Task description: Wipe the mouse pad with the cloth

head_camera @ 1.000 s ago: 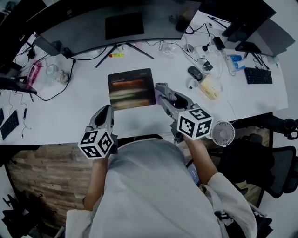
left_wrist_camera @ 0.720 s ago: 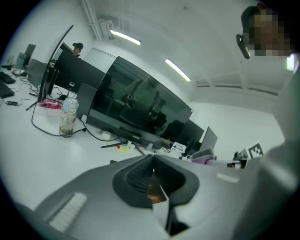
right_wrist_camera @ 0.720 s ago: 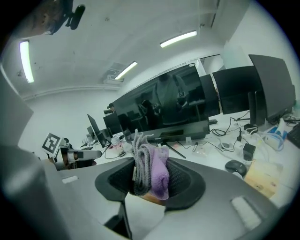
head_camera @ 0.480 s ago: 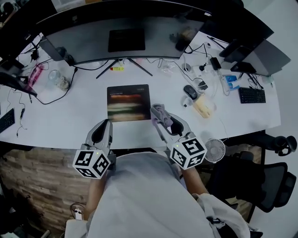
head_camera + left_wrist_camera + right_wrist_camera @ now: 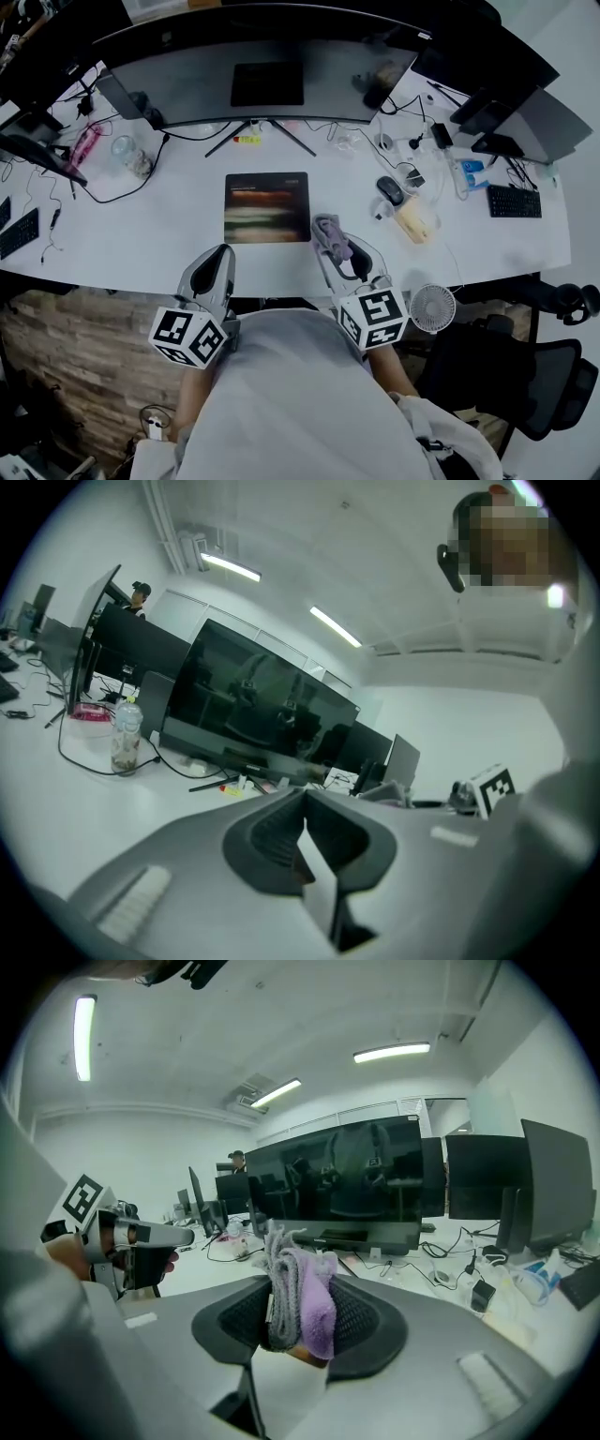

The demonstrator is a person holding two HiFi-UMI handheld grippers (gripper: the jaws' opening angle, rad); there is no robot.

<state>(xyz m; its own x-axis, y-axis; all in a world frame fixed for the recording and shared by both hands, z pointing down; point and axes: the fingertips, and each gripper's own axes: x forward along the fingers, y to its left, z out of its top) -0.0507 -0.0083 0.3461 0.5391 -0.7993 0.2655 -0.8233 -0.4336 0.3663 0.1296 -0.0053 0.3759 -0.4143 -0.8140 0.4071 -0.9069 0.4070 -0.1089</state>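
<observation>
Lilac and grey cloth (image 5: pixel 300 1299) is bunched upright between the jaws of the right gripper (image 5: pixel 298 1327), which is clamped on it, with the fabric standing up past the jaw tips. In the head view the cloth (image 5: pixel 329 232) sits just right of centre, beside the lower right corner of the mouse pad (image 5: pixel 267 206). I cannot tell whether it touches the white desk (image 5: pixel 169 234).

The pad lies flat in the middle of the frame. Monitor stand legs (image 5: pixel 267 131) splay just above its top edge. Bare desk runs to the left of the pad and below it down to the front edge. To the right the room is tighter, with a mouse (image 5: pixel 390 190) and tangled cables (image 5: pixel 403 141).

The left gripper (image 5: pixel 305 803) has its jaws pressed together on nothing. In the head view it (image 5: pixel 221 255) hangs lower left of the pad, over the desk's front edge.
</observation>
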